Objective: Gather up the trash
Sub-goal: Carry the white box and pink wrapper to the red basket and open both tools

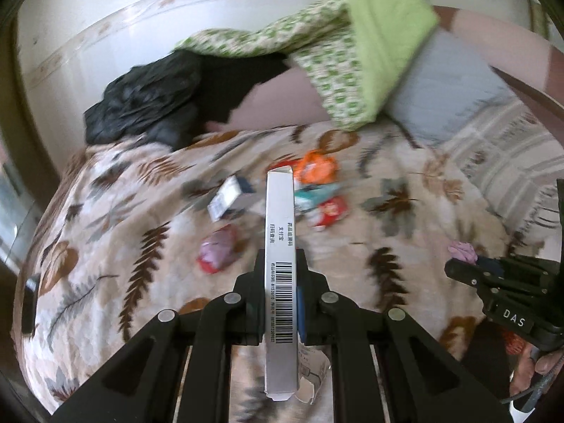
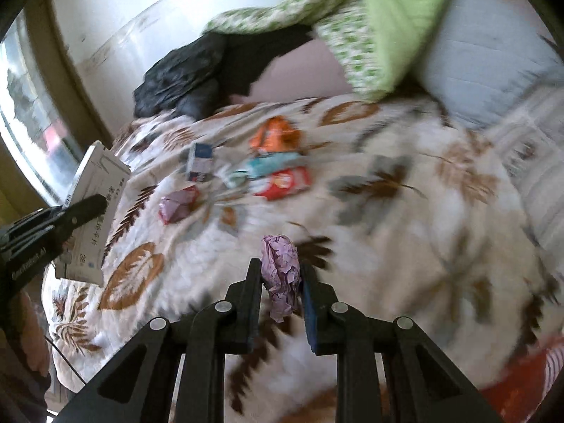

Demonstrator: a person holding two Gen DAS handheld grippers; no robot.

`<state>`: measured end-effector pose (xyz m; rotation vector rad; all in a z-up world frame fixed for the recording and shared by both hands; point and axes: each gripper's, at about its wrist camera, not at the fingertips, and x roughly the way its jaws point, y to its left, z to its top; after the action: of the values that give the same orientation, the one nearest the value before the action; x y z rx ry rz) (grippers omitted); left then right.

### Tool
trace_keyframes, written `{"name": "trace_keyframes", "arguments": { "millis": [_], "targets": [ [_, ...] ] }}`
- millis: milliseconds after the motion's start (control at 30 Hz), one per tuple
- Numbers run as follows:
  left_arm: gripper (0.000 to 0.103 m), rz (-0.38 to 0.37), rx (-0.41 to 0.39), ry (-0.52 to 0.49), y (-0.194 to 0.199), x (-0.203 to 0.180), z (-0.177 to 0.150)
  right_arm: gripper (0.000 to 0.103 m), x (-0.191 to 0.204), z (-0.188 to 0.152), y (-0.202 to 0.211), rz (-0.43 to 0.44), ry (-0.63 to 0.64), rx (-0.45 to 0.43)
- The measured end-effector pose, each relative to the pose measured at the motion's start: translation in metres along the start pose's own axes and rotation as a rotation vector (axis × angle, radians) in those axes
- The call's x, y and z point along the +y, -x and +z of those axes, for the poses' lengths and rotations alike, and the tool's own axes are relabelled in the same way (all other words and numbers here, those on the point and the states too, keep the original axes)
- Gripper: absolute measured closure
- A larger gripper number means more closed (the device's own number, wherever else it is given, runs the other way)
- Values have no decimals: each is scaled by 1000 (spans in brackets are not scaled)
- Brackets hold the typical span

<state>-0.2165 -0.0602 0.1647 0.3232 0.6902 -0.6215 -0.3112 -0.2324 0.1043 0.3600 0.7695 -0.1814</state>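
barcode [image 1: 283,283] on l view only

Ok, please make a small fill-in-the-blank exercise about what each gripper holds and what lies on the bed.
1. The left gripper is shut on a flat white ____ with a barcode.
2. The right gripper is shut on a crumpled ____ wrapper.
3. More trash, such as the orange packet, lies on the leaf-patterned ____.
4. The black bag lies near the ____ quilt.

Missing words: box; purple; blanket; green
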Motion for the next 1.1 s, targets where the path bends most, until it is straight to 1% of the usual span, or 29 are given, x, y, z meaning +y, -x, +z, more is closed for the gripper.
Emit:
{"name": "trace_keyframes", "arguments": {
  "millis": [133,333,433,600,700,933,1067,1100],
  "targets": [
    [91,-76,-22,-73,14,-42,6,81,-39,-22,43,-81,-78,-34],
    [91,-208,-21,-166,22,-107,16,81,-95,-51,95,-186,-207,-68],
    [91,-259,-32,-235,27,-145,20,81,-119,-64,116,-235,-259,-87],
    [91,-380,-27,-353,30,-222,24,81,-165,-91,155,-326,-361,-118],
    [91,-473,-7,-424,30,-274,23,81,-193,-111,178,-385,-425,-135],
    [91,-636,59,-531,27,-371,10,81,-240,-150,215,-474,-553,-158],
    [90,-715,117,-572,18,-412,-1,81,-254,-160,223,-495,-579,-160],
    [88,-725,127,-572,16,-418,-4,80,-257,-161,223,-498,-583,-159]
  ]
}}
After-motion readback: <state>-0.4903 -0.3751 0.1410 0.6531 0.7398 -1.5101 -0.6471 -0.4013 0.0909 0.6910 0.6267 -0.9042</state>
